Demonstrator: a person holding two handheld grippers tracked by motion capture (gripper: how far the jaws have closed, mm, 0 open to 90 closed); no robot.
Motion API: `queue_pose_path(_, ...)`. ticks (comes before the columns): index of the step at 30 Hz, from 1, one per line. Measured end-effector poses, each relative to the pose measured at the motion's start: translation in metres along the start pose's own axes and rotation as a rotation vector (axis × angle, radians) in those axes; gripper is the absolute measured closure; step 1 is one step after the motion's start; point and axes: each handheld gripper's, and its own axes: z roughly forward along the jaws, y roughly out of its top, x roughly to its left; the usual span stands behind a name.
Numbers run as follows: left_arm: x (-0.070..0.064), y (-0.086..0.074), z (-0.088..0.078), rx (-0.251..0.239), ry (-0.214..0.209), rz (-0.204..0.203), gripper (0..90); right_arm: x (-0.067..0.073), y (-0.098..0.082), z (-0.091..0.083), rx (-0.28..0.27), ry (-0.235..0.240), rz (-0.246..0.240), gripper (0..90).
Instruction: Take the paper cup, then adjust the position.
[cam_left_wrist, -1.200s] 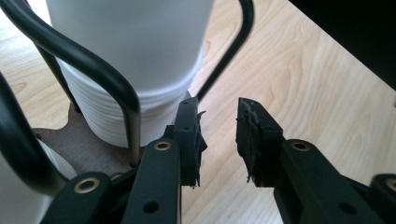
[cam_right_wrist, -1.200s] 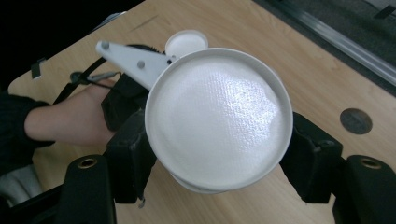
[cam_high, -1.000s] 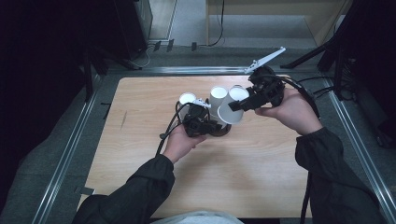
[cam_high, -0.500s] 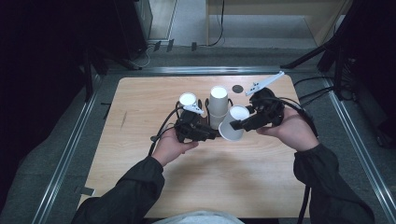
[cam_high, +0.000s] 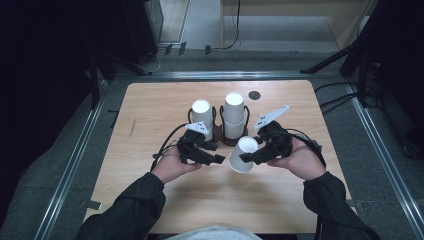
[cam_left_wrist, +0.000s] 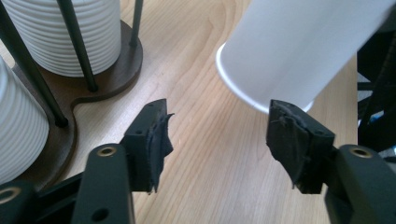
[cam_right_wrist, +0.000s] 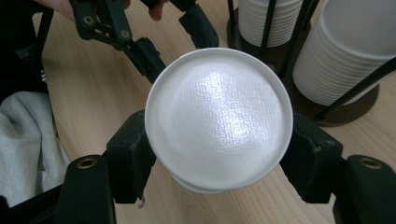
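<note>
My right gripper (cam_high: 251, 156) is shut on a white paper cup (cam_high: 243, 154), tilted over the table in front of the rack. In the right gripper view the cup's bottom (cam_right_wrist: 218, 130) faces the camera, with both pads of my right gripper (cam_right_wrist: 218, 156) pressed on its sides. My left gripper (cam_high: 215, 153) sits just left of the cup. Its jaws have just been opening, and in the left gripper view my left gripper (cam_left_wrist: 217, 140) has nothing between its pads. The cup's rim (cam_left_wrist: 289, 51) hangs just beyond them.
A dark wooden rack (cam_high: 227, 141) with thin black rods holds two stacks of white cups (cam_high: 202, 116) (cam_high: 234, 114) at the table's middle. A small dark disc (cam_high: 254, 95) lies behind it. The table's metal-framed edges run left and right.
My right gripper has carried the cup down from above the rack toward the person. My left gripper has drawn back from the rack and its jaws have spread apart.
</note>
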Motion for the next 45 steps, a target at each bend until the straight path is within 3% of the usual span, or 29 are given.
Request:
queue_pose_path(4,0.000,-0.008,-0.004,-0.009,-0.042,0.004,32.0,-0.002,-0.008,0.012,-0.007,0.017,0.012,32.4)
queue_pose_path(8,0.001,-0.015,-0.008,0.015,-0.054,0.026,26.3,-0.005,-0.014,0.019,-0.029,0.030,0.011,32.2)
queue_pose_path(12,0.002,-0.017,-0.017,-0.009,-0.074,0.023,24.6,-0.008,-0.019,0.021,-0.080,0.017,-0.009,32.2)
queue_pose_path(17,0.006,-0.019,-0.022,-0.034,-0.083,0.019,21.5,-0.010,-0.023,0.024,-0.096,0.030,0.002,32.2)
queue_pose_path(28,0.008,-0.022,-0.014,-0.031,-0.137,0.010,15.2,0.001,-0.019,0.037,-0.096,0.068,-0.031,32.3)
queue_pose_path(41,0.004,-0.026,0.002,0.020,-0.171,0.056,13.5,0.009,-0.009,0.043,-0.123,0.148,-0.040,32.3)
queue_pose_path(45,0.001,-0.026,0.005,0.008,-0.185,0.079,13.5,0.014,-0.005,0.045,-0.127,0.169,-0.047,32.3)
